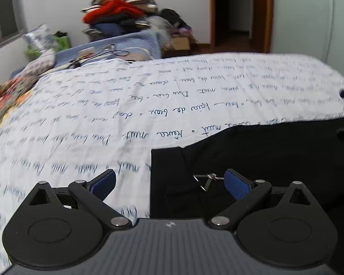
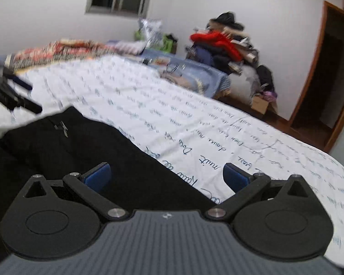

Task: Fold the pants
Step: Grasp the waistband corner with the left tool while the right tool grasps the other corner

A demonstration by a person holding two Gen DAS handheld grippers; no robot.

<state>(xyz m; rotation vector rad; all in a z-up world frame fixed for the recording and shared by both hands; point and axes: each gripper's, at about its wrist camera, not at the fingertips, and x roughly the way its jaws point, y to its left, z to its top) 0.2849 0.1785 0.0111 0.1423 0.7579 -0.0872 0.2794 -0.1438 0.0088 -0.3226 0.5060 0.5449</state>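
Black pants (image 1: pixel 263 160) lie flat on a bed sheet (image 1: pixel 103 114) that is white with blue handwriting. In the left wrist view they fill the lower right, with a small metal zipper pull (image 1: pixel 207 180) near my right fingertip. My left gripper (image 1: pixel 169 183) hovers open over the pants' left edge, with nothing between its blue pads (image 1: pixel 237 183). In the right wrist view the pants (image 2: pixel 91 151) cover the lower left, and the zipper pull (image 2: pixel 62 127) is further back. My right gripper (image 2: pixel 166 175) is open above the pants' right edge, holding nothing. The left gripper (image 2: pixel 9 89) shows at the far left.
The white sheet (image 2: pixel 217 126) stretches far and right of the pants. A pile of clothes (image 1: pixel 119 16) with a red garment stands beyond a blue blanket (image 1: pixel 130 43). A patterned quilt (image 2: pixel 57 50) lies at the bed's far side. A wooden doorway (image 2: pixel 325 80) is at the right.
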